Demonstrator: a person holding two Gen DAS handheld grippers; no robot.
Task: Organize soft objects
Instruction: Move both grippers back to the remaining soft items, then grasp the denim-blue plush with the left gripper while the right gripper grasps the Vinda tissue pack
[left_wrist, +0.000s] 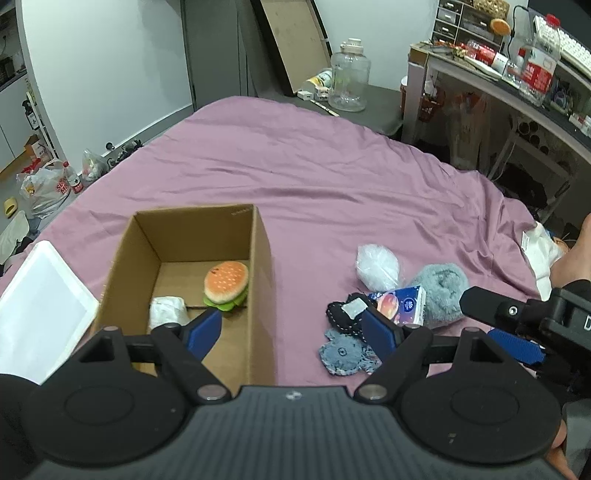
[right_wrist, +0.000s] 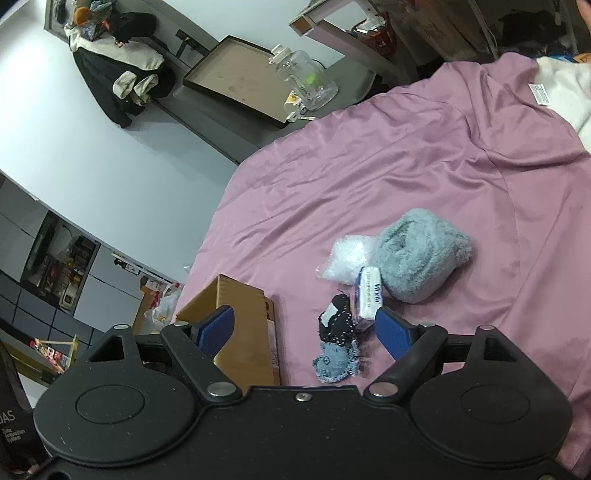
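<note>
Both grippers are hanging spread and empty as we are working: the left gripper (left_wrist: 291, 332) over the near edge of the cardboard box (left_wrist: 264, 280), where the burger plush (left_wrist: 226, 282) is already lying, the right gripper (right_wrist: 304, 332) above the pile just beside the box. We are judging the black stitched piece (right_wrist: 338, 321) nearest, so we are lowering squarely and pinching its middle, avoiding the tissue pack (right_wrist: 367, 295) touching it.

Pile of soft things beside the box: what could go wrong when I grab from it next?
The tissue pack leans against the black pouch and the fluffy grey plush, so one pinch may drag a neighbour along. Both grippers, left and right, are open near that pile and could collide.
</note>
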